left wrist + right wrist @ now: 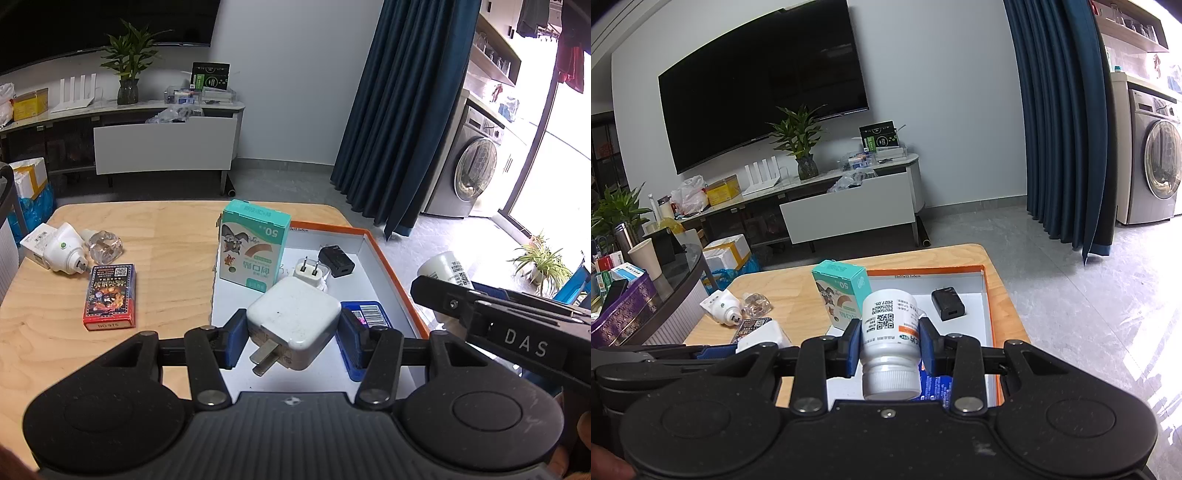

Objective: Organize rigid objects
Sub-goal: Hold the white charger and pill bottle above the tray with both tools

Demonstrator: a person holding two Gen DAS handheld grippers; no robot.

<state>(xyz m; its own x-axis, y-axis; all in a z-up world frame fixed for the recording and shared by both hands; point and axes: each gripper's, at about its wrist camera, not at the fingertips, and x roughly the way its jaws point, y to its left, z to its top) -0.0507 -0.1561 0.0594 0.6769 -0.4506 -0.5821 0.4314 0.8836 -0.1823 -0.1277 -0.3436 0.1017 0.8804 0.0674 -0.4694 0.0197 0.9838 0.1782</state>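
Two things are in hand at once: the left gripper (293, 338) has its jaws clamped on the sides of a white power adapter (293, 319), prongs toward the camera, held over the near end of the orange-rimmed tray (391, 266); the right gripper (889, 349) has its jaws closed on a white pill bottle (889, 338), cap toward the camera, held over the same tray. Already inside lie a teal box (253, 245), a small white plug (311, 272), a black charger (336, 260) and a blue box (365, 313). This looks like the placing step, and both loads seem ready to go down. Next each needs a bare patch of the tray floor, lowering before release, one hand at a time. On the tabletop (166, 236) a red card pack (109, 297), a white nightlight plug (63, 250) and a clear glass piece (104, 245) are not yet collected
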